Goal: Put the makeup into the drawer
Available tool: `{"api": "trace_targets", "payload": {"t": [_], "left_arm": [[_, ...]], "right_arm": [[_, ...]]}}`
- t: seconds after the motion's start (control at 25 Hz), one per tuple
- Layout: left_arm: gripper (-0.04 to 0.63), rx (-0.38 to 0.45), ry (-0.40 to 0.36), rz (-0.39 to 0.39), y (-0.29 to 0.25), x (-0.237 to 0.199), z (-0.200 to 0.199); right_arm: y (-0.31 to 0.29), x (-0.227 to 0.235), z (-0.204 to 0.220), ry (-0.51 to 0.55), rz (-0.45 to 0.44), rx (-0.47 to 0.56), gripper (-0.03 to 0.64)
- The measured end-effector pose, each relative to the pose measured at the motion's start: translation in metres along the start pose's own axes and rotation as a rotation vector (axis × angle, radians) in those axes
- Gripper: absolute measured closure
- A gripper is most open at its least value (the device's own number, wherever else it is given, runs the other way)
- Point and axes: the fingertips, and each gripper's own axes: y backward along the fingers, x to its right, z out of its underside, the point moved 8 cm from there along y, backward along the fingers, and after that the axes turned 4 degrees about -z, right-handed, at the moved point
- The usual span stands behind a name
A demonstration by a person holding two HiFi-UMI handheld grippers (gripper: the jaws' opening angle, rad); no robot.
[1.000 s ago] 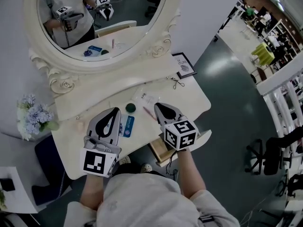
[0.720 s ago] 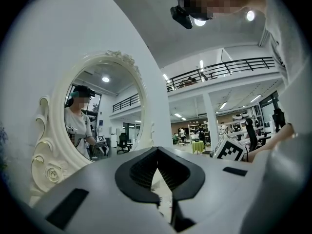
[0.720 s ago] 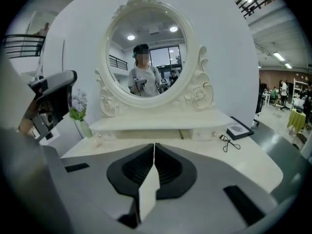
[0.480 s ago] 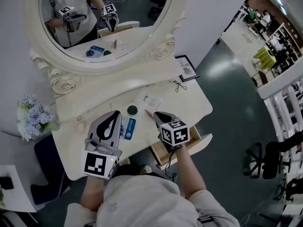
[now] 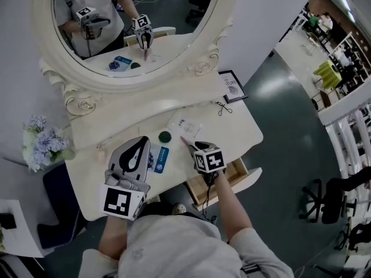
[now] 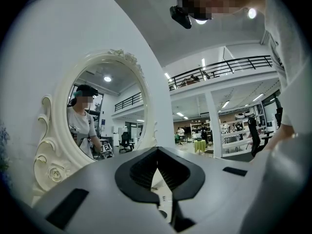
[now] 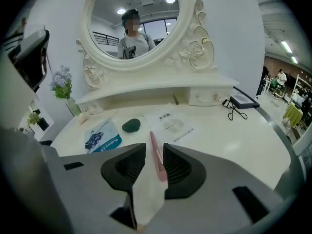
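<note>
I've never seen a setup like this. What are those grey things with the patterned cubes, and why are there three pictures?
There is no robot here. A person holds a pinching tool in each hand, each with two fingers. One picture comes from a camera on the person's head, looking down at a dressing table. The other two come from cameras riding on the tools. The left gripper is shut and empty. The right gripper has just been opening its fingers, with a pink makeup stick between them. Also on the table are a blue packet, a green pad and a clear packet. A drawer stands open below.
</note>
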Motion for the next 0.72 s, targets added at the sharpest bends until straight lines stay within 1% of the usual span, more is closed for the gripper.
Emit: {"api": "trace_targets", "payload": {"t": [0.16, 0.32, 0.44, 0.48, 0.64, 0.72], "left_arm": [[0.580, 0.020, 0.002, -0.005, -0.001, -0.001, -0.002], [0.580, 0.002, 0.001, -0.005, 0.001, -0.002, 0.000], [0.580, 0.067, 0.010, -0.018, -0.001, -0.004, -0.005], [0.580, 0.077, 0.014, -0.021, -0.001, -0.005, -0.006], [0.580, 0.074, 0.017, -0.030, 0.001, -0.005, -0.006], [0.580, 0.074, 0.014, -0.029, 0.001, -0.004, -0.006]], "right_arm": [[-0.008, 0.010, 0.009, 0.023, 0.054, -0.056, 0.489], [-0.015, 0.012, 0.019, 0.034, 0.056, -0.101, 0.480], [-0.018, 0.012, 0.021, 0.056, 0.070, -0.117, 0.482], [-0.018, 0.012, 0.021, 0.062, 0.074, -0.119, 0.482], [-0.019, 0.011, 0.020, 0.078, 0.075, -0.127, 0.483], [-0.020, 0.008, 0.020, 0.089, 0.072, -0.136, 0.503]]}}
